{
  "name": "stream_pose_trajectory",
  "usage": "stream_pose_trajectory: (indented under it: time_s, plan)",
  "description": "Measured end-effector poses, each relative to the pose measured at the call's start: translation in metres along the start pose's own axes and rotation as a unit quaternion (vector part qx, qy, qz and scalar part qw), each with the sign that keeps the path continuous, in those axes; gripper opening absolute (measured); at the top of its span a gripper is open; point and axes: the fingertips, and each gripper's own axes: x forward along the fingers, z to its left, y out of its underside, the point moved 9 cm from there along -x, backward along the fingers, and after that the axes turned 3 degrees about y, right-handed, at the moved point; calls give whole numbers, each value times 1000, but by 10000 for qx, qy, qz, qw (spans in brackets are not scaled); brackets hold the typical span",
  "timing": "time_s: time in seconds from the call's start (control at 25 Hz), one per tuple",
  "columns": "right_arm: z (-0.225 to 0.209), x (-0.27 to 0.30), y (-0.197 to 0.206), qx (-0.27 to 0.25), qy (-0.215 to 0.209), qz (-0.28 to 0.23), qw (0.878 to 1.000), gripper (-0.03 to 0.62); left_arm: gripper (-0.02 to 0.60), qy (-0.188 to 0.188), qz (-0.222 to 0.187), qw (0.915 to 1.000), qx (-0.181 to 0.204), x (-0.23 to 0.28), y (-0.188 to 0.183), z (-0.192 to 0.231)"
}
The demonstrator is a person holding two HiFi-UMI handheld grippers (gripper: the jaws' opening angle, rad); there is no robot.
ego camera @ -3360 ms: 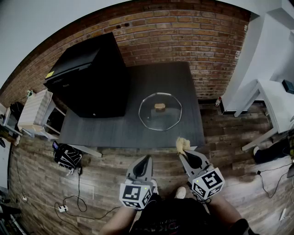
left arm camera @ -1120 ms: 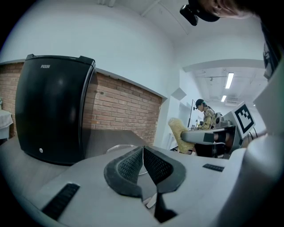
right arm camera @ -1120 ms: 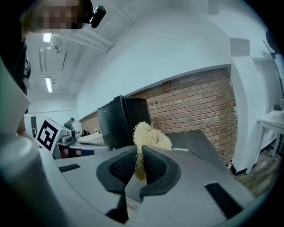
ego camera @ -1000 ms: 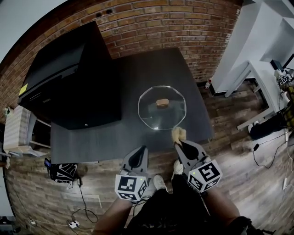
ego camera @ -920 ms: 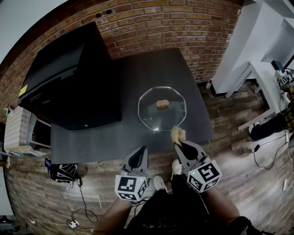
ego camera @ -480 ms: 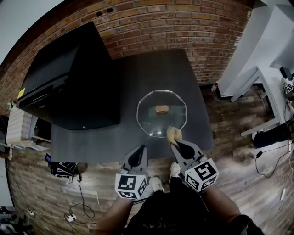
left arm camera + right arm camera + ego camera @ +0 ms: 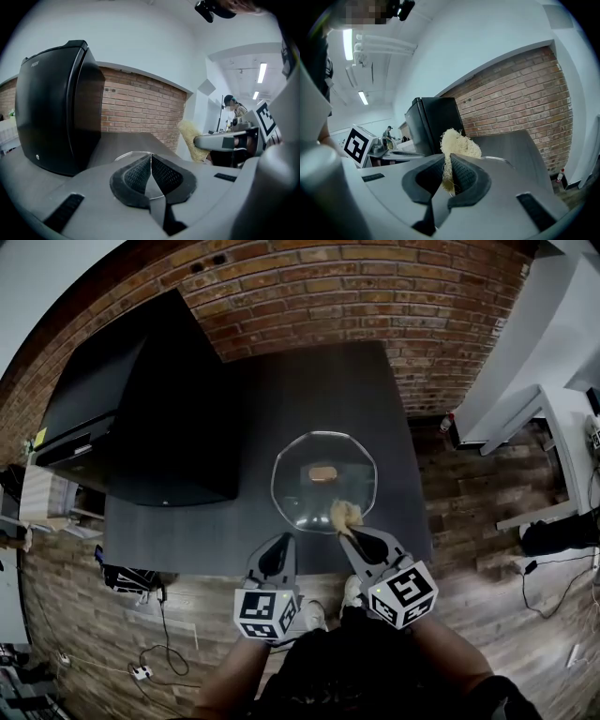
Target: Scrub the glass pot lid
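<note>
Glass pot lid (image 7: 302, 495) flat on dark table (image 7: 375, 399), just ahead of right gripper (image 7: 343, 529), jaws clamped on fibrous scrubber (image 7: 343, 514) at the lid's near rim; left gripper (image 7: 282, 542), jaws together and empty, farther off, short of the table edge.

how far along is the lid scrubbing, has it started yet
Done: the right tongs are shut on the pale yellow fibrous scrub pad. In hand: the pad hangs over the near rim of the round glass pot lid, which lies on the dark grey table; whether they touch cannot be told. Left: the scrubbing itself. The left tongs are shut, empty and short of the lid.
</note>
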Motion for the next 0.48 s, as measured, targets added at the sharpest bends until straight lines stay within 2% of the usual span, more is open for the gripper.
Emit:
stream_pose_trajectory:
  time_s: [0.48]
  plan:
    - [-33,17,9,343,-423,185,9983,41,37,-467,328,9983,-79,19,13,-7]
